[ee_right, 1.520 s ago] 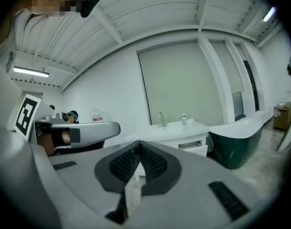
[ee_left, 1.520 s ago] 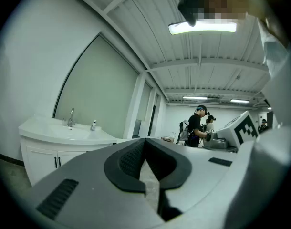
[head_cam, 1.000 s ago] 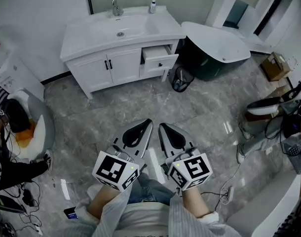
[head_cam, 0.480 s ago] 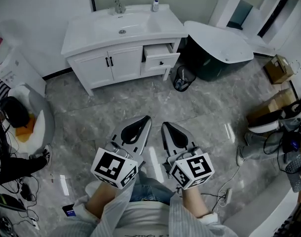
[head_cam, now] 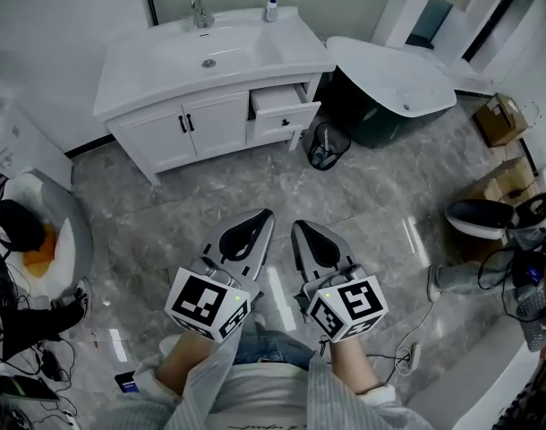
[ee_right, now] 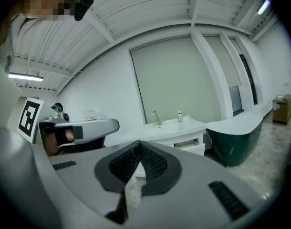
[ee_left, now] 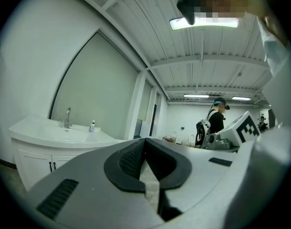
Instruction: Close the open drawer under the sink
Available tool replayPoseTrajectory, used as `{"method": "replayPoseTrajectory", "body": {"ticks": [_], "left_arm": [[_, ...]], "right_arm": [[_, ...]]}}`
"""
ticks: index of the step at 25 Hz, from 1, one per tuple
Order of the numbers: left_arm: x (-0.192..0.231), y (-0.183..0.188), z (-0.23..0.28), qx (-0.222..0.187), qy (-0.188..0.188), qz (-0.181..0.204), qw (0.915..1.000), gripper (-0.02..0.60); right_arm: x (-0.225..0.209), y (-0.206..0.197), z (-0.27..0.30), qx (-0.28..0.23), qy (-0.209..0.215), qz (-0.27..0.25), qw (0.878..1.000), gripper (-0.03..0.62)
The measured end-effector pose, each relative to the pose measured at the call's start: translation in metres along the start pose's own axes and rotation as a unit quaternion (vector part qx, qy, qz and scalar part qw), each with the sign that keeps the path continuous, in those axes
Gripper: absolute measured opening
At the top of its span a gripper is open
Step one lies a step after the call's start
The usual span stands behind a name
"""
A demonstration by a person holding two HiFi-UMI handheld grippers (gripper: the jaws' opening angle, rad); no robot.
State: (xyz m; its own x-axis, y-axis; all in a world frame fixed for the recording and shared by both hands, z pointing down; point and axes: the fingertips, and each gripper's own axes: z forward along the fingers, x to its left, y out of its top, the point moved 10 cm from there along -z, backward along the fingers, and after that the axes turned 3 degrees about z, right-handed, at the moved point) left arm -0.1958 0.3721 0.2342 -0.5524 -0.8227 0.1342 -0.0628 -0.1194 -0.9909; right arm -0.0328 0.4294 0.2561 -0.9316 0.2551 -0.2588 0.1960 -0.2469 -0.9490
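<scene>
White drawer (head_cam: 282,112), ajar beneath sink (head_cam: 210,54) at upper centre; left gripper (head_cam: 258,225) and right gripper (head_cam: 303,236) at lower centre, well apart from it, jaws pressed together on nothing, likely carried idle pending approach for pushing.

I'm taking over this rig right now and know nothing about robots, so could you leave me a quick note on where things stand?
Left claw: shut, empty, held low in front of the person.
Right claw: shut, empty, right beside it.
Drawer: pulled out, at the right end of the sink cabinet, across the floor from both claws.
Done: nothing yet; neither claw touches the drawer.
Left: walk up and push the drawer front in, probably until it sits flush.
</scene>
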Motion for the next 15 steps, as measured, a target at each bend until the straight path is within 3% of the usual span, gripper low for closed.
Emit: {"method": "replayPoseTrajectory", "body": {"ticks": [15], "left_arm": [[0.110, 0.017, 0.109, 0.013, -0.038, 0.004, 0.9992, 0.015]], "right_arm": [[-0.059, 0.040, 0.122, 0.000, -0.043, 0.008, 0.999, 0.009]]}}
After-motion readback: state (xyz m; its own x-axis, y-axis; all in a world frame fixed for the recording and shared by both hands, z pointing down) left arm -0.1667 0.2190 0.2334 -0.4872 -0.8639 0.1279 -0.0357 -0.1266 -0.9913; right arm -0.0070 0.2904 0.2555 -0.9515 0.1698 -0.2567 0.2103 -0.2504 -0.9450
